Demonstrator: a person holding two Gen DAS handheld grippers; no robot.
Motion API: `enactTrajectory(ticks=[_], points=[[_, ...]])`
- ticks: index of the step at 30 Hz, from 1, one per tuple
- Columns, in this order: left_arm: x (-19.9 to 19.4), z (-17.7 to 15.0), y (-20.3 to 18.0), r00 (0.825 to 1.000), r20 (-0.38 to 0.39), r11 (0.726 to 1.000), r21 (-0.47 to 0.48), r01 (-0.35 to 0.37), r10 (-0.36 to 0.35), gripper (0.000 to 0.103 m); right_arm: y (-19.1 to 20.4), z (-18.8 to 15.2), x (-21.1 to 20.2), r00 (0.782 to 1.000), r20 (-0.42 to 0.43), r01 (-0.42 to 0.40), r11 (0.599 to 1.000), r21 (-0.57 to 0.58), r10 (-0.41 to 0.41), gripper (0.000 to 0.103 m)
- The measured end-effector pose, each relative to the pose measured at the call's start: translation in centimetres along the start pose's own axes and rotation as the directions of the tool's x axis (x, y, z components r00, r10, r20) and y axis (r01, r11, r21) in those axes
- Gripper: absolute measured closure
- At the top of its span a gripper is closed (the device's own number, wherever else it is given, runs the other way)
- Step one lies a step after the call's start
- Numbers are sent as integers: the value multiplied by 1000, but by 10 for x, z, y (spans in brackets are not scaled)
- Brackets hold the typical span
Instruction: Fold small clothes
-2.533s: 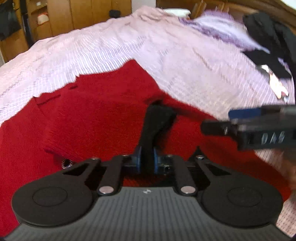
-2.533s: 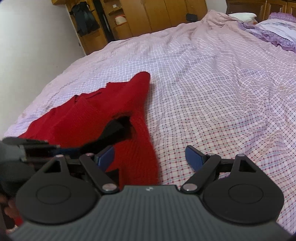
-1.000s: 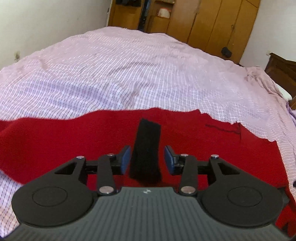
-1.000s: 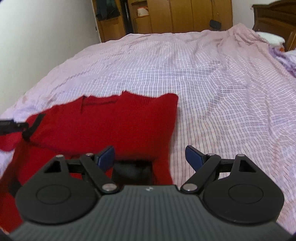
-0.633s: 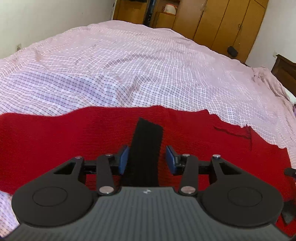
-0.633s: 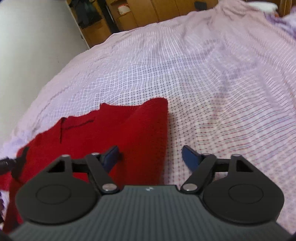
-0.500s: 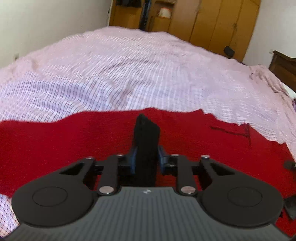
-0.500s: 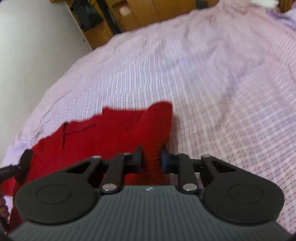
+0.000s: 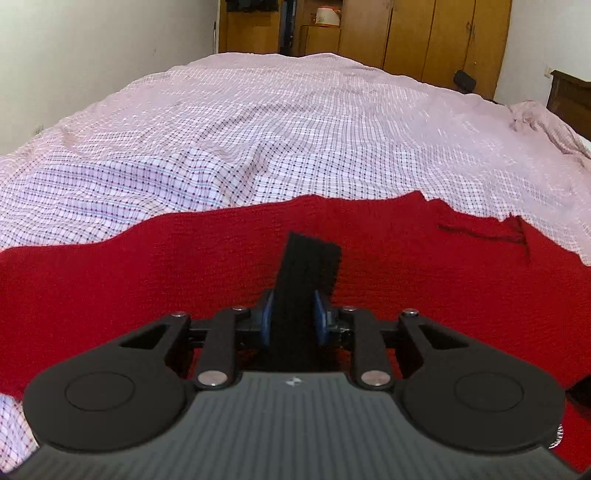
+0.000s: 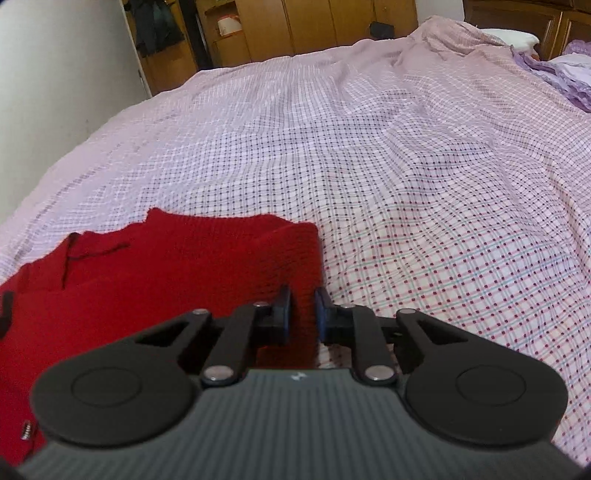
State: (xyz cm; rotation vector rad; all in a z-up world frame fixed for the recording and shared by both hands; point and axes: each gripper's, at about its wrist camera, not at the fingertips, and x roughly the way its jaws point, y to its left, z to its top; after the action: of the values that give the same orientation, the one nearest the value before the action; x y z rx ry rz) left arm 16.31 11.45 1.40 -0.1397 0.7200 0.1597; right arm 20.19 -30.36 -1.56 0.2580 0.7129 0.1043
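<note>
the left gripper point(image 9: 293, 317) is squeezed tight on a black strap point(image 9: 306, 280) over the red sweater point(image 9: 147, 273). the sweater lies flat on the checked bed sheet point(image 10: 424, 184). the right gripper point(image 10: 303, 314) pinches the sweater's right edge.

You have a bed covered by a pink checked sheet point(image 9: 295, 122), rumpled into soft creases. Past its far edge stand wooden wardrobes point(image 9: 424, 33) against a white wall point(image 9: 92, 48). From the right wrist camera you see a purple ruffled pillow point(image 10: 561, 70) and a white pillow point(image 10: 509, 37) by the dark wooden headboard point(image 10: 524, 14).
</note>
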Motion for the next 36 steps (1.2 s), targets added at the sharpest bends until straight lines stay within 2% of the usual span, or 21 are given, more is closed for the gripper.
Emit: enactTrajectory(ticks=[2, 6, 7, 14, 23, 28, 32, 36], points=[[-9, 2, 2, 1000, -7, 1000, -6, -1, 1, 73, -3, 3, -8, 1000, 4, -8, 1000, 8, 8, 77], [-33, 6, 13, 1000, -3, 1000, -31, -4, 4, 70, 1, 12, -42, 999, 35, -29, 1000, -2, 29, 54], [-41, 6, 16, 1000, 4, 999, -37, -5, 5, 68, 3, 12, -51, 998, 46, -36, 999, -11, 36, 52], [-94, 5, 51, 997, 55, 995, -79, -57, 61, 56, 22, 15, -119, 991, 63, -118, 992, -36, 121, 52], [-142, -9, 94, 992, 39, 987, -117, -113, 118, 53, 52, 6, -173, 975, -11, -220, 975, -21, 220, 51], [-158, -19, 129, 986, 33, 971, -185, -154, 162, 49, 71, -3, -205, 957, -47, -286, 958, -17, 285, 51], [-163, -28, 152, 982, 17, 952, -247, -180, 190, 49, 84, -18, -219, 953, -63, -298, 954, -27, 296, 45], [-163, -37, 171, 976, 10, 937, -284, -204, 216, 47, 98, -43, -222, 968, -48, -249, 965, -82, 246, 44]])
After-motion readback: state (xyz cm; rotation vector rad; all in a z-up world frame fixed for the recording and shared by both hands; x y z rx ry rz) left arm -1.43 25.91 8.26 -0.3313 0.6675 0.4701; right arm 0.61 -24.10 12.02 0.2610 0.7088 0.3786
